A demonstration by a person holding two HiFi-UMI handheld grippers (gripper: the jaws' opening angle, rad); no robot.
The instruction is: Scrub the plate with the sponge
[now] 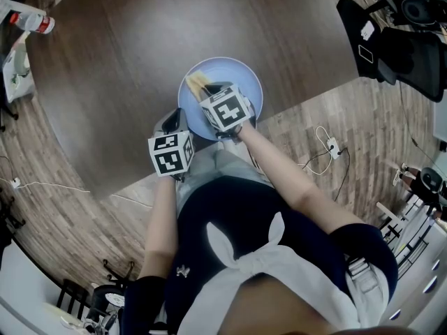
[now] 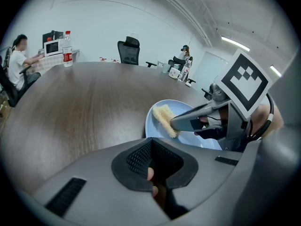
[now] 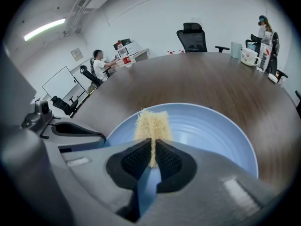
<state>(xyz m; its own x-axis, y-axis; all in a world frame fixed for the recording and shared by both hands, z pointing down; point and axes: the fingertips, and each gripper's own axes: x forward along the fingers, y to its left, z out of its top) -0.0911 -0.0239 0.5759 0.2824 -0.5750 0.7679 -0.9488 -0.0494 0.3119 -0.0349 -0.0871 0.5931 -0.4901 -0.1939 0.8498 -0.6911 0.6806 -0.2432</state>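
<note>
A light blue plate lies on the dark wooden table, close to its near edge. My right gripper is shut on a yellow sponge. It holds the sponge over the plate's left inner part. My left gripper sits at the plate's left rim with its pads meeting at the tips. Nothing shows between them. Whether it touches the rim I cannot tell.
A water bottle stands at the table's far left. Office chairs are at the far side, and mugs at the right end. A person sits at the far left. Cables lie on the floor.
</note>
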